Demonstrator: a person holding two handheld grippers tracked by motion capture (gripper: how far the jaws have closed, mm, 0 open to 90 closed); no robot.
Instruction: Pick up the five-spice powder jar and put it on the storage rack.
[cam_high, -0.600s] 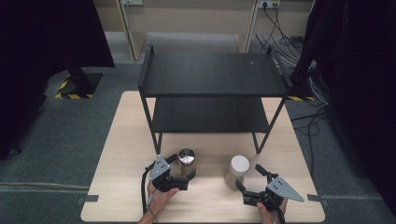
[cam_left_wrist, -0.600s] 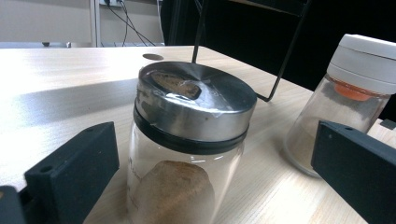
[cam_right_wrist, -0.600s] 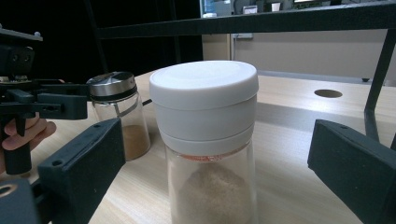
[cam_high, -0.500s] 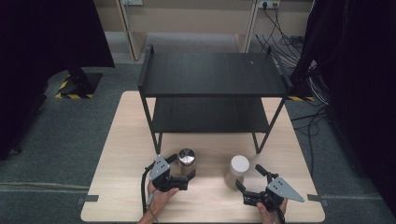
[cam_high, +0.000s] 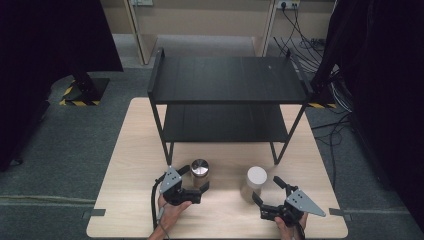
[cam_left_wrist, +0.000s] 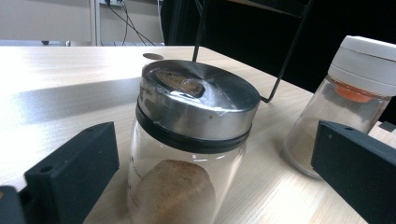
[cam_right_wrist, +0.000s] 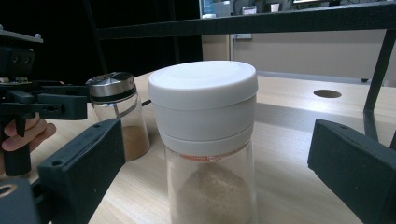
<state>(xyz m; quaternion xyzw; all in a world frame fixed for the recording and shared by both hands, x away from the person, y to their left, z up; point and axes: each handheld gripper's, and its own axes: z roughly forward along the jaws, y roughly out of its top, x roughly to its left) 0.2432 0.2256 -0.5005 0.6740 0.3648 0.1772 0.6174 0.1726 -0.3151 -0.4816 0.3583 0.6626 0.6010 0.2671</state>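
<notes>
A glass jar with a metal lid (cam_high: 200, 170) (cam_left_wrist: 196, 121), holding some brown powder, stands on the wooden table (cam_high: 135, 150). My left gripper (cam_high: 195, 179) (cam_left_wrist: 212, 186) is open, with one jaw on each side of this jar and visible gaps to the glass. To the right stands a white-lidded glass jar (cam_high: 255, 182) (cam_right_wrist: 205, 135) of pale powder. My right gripper (cam_high: 266, 190) (cam_right_wrist: 217, 177) is open around it without touching. The white-lidded jar (cam_left_wrist: 345, 93) appears past the left gripper's right jaw, and the metal-lidded jar (cam_right_wrist: 116, 112) at the left in the right gripper view.
A black two-tier shelf rack (cam_high: 227, 75) stands on the far half of the table, its front legs (cam_high: 169, 145) just behind both jars. Cables (cam_high: 305, 30) lie on the floor at the back right. The table has a small round hole (cam_right_wrist: 327, 93).
</notes>
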